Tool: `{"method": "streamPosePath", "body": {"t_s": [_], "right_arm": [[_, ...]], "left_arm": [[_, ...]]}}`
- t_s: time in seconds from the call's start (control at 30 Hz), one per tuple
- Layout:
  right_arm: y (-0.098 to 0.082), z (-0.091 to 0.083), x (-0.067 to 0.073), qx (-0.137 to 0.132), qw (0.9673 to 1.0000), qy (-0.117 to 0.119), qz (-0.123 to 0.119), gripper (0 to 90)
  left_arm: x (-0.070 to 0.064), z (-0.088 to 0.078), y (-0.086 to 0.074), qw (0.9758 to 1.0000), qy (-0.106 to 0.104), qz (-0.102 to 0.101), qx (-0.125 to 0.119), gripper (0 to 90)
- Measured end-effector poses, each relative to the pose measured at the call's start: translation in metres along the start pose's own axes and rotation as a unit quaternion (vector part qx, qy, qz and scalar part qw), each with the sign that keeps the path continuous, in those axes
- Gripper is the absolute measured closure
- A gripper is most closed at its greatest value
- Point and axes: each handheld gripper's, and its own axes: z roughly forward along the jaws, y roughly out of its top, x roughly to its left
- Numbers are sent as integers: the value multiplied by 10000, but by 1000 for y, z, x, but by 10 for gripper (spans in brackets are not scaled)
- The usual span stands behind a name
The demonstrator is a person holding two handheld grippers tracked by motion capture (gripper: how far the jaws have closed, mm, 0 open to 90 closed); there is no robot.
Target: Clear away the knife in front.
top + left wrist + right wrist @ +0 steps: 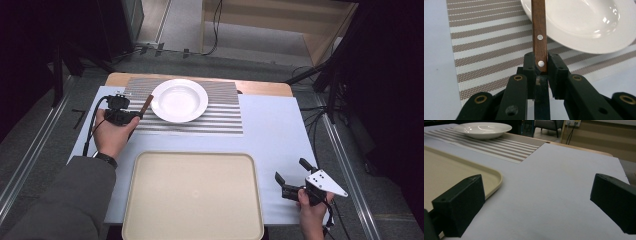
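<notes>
A brown wooden handle with two metal rivets (539,32) is pinched between the black pads of my left gripper (541,65) and sticks out toward the white plate (584,22). From above, that left gripper (136,116) hovers over the left edge of the striped placemat (220,117), the wooden handle (147,104) slanting up to the rim of the white plate (179,100). The handle's other end is hidden. At the table's near right, my right gripper (291,172) stands open over the white table cover (559,185), nothing between its jaws.
A beige tray (192,195) lies at the front middle, its corner (496,176) just left of the right gripper. The striped placemat (499,147) carries the white plate (482,130). A wooden cabinet and cables stand beyond the table's far edge.
</notes>
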Motion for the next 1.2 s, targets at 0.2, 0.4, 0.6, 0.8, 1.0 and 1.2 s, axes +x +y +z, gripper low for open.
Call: {"method": "streamPosePath", "body": {"t_s": [0.2, 0.4, 0.6, 0.8, 1.0, 1.2], "right_arm": [[0, 0, 0, 6, 10000, 3, 8, 0], [0, 0, 0, 1, 10000, 11, -10, 0], [0, 0, 0, 3, 10000, 7, -16, 0], [0, 0, 0, 0, 10000, 16, -34, 0], [0, 0, 0, 8, 10000, 9, -43, 0], [0, 0, 0, 4, 10000, 13, -49, 0]], "left_arm": [[-6, -7, -9, 9999, -60, 99, -41, 769], [-13, -16, -20, 9998, -117, 138, -99, 769], [-18, -26, -31, 9996, -177, 143, -173, 769], [-24, -32, -47, 9994, -244, 154, -185, 769], [-31, -36, -61, 9991, -349, 169, -183, 769], [-40, -44, -75, 9985, -472, 216, -197, 770]]}}
